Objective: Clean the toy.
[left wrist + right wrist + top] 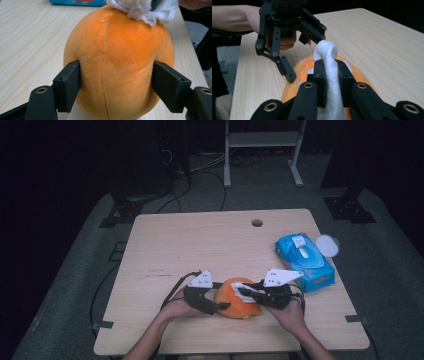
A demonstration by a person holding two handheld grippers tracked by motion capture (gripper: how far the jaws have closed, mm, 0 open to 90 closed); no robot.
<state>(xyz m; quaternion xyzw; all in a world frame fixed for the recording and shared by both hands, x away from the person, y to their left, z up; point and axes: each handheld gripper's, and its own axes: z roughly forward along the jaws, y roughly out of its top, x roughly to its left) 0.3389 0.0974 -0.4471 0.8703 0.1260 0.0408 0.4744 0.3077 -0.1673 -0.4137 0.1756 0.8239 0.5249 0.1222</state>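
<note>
An orange plush ball sits near the front edge of the bench, with the left gripper clenched on its sides, fingers pressing into the plush. The right gripper pinches a white wipe against the ball's top. A blue wipes pack lies near the bench's right edge.

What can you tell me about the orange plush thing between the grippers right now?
The orange plush toy is a rounded, egg-like ball of short fuzzy fabric with a seam down its middle. It sits on the wooden table near the front edge. The left gripper clamps its lower sides, one jaw pressed into each flank. A white wipe, pinched by the right gripper, lies against its top. The blue wipes pack sits apart, to its right.
</note>
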